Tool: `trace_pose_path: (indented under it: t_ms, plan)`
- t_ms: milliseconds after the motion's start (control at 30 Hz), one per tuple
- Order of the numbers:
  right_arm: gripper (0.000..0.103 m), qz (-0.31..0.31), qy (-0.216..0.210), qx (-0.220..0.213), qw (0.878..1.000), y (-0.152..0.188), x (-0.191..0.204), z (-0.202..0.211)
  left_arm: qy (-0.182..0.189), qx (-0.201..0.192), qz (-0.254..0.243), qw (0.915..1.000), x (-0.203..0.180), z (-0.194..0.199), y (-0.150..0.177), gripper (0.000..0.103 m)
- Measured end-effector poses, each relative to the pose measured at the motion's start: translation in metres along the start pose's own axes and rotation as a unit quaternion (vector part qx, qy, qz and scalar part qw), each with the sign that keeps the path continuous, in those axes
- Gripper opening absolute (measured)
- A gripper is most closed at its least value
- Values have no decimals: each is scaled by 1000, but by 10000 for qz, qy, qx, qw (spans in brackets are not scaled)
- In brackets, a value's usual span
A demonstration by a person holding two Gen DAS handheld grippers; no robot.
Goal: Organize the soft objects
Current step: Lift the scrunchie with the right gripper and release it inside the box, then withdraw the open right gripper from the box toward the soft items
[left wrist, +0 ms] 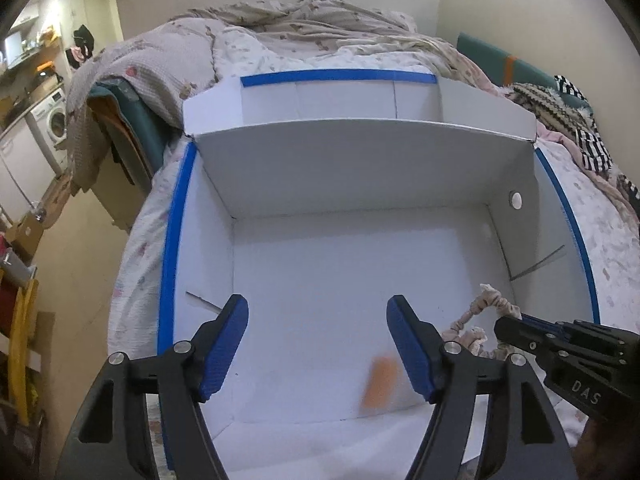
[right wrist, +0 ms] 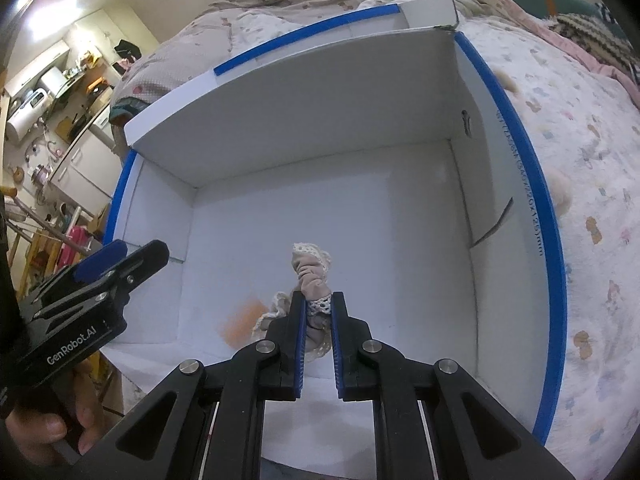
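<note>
A lived-in home is showing here: rumpled bedding (left wrist: 248, 52) is covering a bed, and a washing machine (left wrist: 54, 120) is standing beside cluttered kitchen shelves (right wrist: 48, 92)

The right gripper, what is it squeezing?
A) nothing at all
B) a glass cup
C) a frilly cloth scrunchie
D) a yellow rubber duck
C: in the right wrist view the right gripper has its blue pads pinched on a frilly, lace-edged cloth scrunchie, held over the white box.
</note>
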State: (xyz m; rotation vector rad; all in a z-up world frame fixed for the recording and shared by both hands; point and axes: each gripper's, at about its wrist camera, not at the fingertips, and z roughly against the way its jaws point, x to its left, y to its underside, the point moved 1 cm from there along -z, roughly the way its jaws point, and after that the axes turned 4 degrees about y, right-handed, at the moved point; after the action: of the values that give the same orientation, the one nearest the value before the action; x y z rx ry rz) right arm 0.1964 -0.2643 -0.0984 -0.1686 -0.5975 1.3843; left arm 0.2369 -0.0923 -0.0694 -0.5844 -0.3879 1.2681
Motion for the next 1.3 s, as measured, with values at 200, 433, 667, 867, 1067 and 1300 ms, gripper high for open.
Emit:
trace_pose_path:
  t_ms: [200, 433, 667, 867, 1067, 1300]
  plan:
    - [13, -38, -5, 64, 10000, 0, -1, -3, -64, 62, 5, 10000, 1, -2, 1, 69]
    - [15, -95, -49, 47, 9999, -1, -1, -4, -253, 91, -70, 9996, -1, -4, 5, 69]
    - [35, -49, -2, -46, 10000, -2, 1, 1, -395, 41, -95, 9992, -3, -2, 4, 69]
    - [69, -169, -3, -261, 9995, -6, -2, 10, -263, 15, 154, 9995, 5, 2, 3, 69]
    - [93, -378, -147, -488, 9980, -11, -6, 18, -422, -88, 204, 9989, 9, 9, 3, 69]
    - [103, -208, -138, -955, 9951, -9, 4, 33, -294, -59, 210, 9993, 9, 14, 5, 69]
